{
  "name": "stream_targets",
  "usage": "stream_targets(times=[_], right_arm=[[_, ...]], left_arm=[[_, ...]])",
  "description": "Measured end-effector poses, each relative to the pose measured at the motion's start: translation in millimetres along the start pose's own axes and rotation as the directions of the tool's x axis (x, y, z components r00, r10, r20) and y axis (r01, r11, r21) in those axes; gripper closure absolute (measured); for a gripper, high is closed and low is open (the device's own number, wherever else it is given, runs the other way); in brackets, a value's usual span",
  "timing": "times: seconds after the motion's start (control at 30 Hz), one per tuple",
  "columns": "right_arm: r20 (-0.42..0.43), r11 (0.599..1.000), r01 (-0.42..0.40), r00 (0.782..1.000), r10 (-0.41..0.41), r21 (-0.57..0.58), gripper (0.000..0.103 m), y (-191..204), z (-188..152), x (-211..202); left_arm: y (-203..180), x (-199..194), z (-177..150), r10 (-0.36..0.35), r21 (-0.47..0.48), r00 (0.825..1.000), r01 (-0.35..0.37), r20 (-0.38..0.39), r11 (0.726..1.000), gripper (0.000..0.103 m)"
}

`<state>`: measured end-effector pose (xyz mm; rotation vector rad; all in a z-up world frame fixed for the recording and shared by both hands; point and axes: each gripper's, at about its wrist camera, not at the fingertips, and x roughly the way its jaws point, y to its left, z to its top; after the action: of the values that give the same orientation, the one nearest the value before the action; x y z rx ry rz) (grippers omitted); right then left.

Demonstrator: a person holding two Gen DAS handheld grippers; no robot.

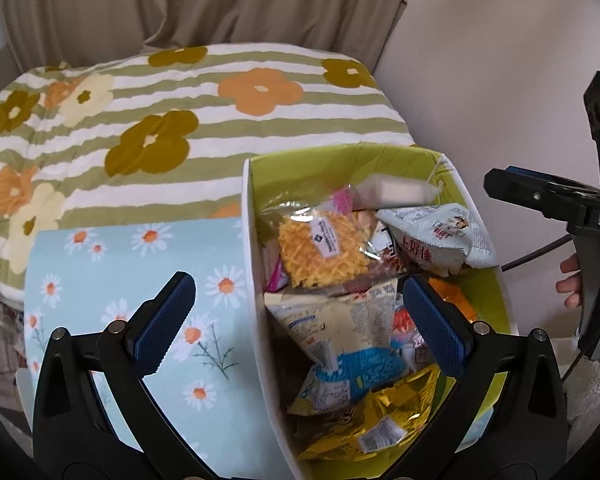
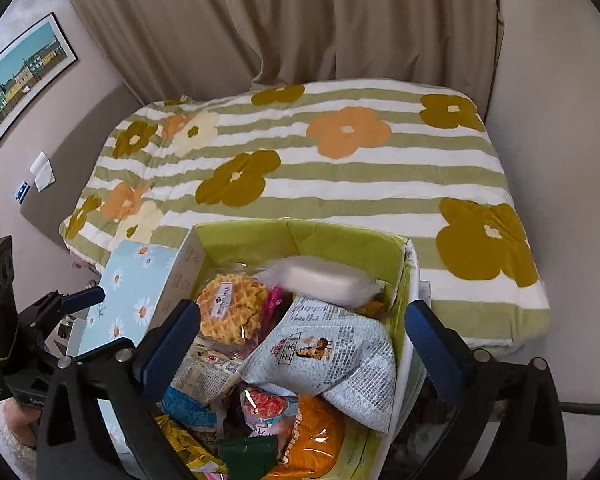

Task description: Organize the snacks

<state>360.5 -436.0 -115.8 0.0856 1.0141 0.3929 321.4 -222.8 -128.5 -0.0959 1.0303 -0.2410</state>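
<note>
A box with a lime-green inside (image 1: 384,160) (image 2: 300,236) holds several snack packs. Among them are a yellow waffle pack (image 1: 324,248) (image 2: 232,308), a grey-white bag with red print (image 1: 432,240) (image 2: 328,360), a gold bag (image 1: 384,412) and an orange bag (image 2: 312,436). A white wrapped block (image 1: 396,190) (image 2: 324,280) is blurred at the box's far end. My left gripper (image 1: 300,320) is open and empty, straddling the box's left wall. My right gripper (image 2: 304,344) is open and empty above the box; it also shows in the left wrist view (image 1: 540,196).
A light blue daisy-print surface (image 1: 140,280) (image 2: 136,280) lies left of the box. A striped flower-print quilt (image 1: 180,120) (image 2: 340,168) covers the bed behind. Beige curtains (image 2: 300,20) hang at the back. A framed picture (image 2: 24,72) hangs on the left wall.
</note>
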Motion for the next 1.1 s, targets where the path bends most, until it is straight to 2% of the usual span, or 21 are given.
stream_targets(times=[0.13, 0.23, 0.4, 0.53, 0.6, 0.67, 0.83, 1.1], right_arm=[[0.008, 1.0, 0.019, 1.0, -0.019, -0.003, 0.001, 11.7, -10.4, -8.5], [0.034, 0.999, 0.034, 0.999, -0.034, -0.02, 0.001, 25.8, -14.6, -21.3], [0.137, 0.994, 0.095, 0.987, -0.087, -0.054, 0.001, 67.4, -23.9, -66.3], [0.227, 0.992, 0.119, 0.968, -0.104, -0.052, 0.001, 110.7, -49.1, -108.6], [0.271, 0.99, 0.128, 0.957, -0.108, -0.056, 0.001, 136.2, -69.9, -128.4], [0.317, 0.984, 0.172, 0.937, -0.148, -0.048, 0.001, 163.9, -94.0, -146.9], [0.375, 0.985, 0.175, 0.913, -0.16, -0.007, 0.001, 203.5, -145.9, -174.5], [0.463, 0.966, 0.25, 0.851, -0.248, 0.059, 0.001, 245.2, -209.0, -200.2]], left_arm=[[1.2, -8.3, -7.6, -0.013, -0.002, 1.0, 0.013, 0.008, 1.0, 0.0], [1.4, -27.5, -14.8, -0.013, 0.013, 0.999, 0.012, 0.043, 1.0, 0.0], [10.3, -86.6, -26.5, -0.005, 0.026, 0.989, 0.001, 0.15, 1.0, 0.0], [20.0, -147.5, -46.8, 0.014, 0.042, 0.964, -0.027, 0.267, 0.999, 0.0], [26.0, -183.4, -65.6, 0.03, 0.046, 0.944, -0.048, 0.327, 0.998, 0.0], [32.3, -215.0, -85.9, 0.041, 0.04, 0.926, -0.061, 0.375, 0.997, 0.0], [49.5, -271.1, -133.6, 0.046, 0.016, 0.89, -0.059, 0.454, 0.998, 0.0], [69.6, -314.3, -201.0, 0.093, -0.003, 0.871, -0.104, 0.483, 0.995, 0.0]])
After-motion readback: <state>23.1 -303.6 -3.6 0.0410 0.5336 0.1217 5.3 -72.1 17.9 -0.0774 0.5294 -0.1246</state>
